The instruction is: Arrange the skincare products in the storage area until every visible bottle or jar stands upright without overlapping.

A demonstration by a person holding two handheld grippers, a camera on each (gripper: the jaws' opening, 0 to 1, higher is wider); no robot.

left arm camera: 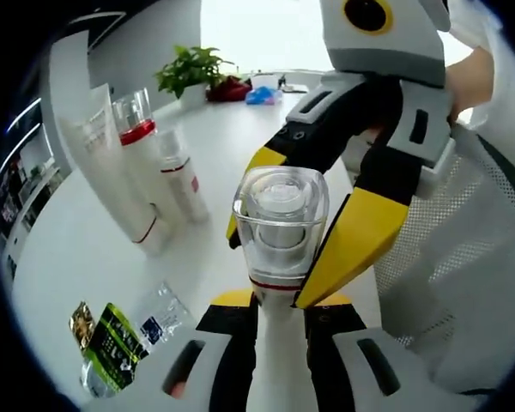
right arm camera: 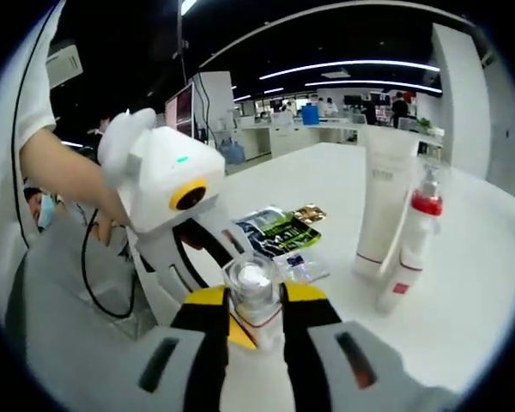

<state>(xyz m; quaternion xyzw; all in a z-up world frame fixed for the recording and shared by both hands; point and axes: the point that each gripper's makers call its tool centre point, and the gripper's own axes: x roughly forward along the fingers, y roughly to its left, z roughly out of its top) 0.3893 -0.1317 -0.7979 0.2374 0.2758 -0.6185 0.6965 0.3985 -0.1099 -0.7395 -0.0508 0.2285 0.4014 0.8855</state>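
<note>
white table, office, potted plant

Bottle — clear cap, red band; tube — white; sachets — green-black; gripper fingers — yellow.

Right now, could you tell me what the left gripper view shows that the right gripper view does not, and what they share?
The left gripper view alone shows a potted plant at the table's far end and a white mesh chair back. The right gripper view alone shows ceiling light strips and distant desks. Both show the clear-capped bottle held by both tools, the left tool and the right tool, plus the upright white tube, the red-collared bottle and the sachets.
</note>
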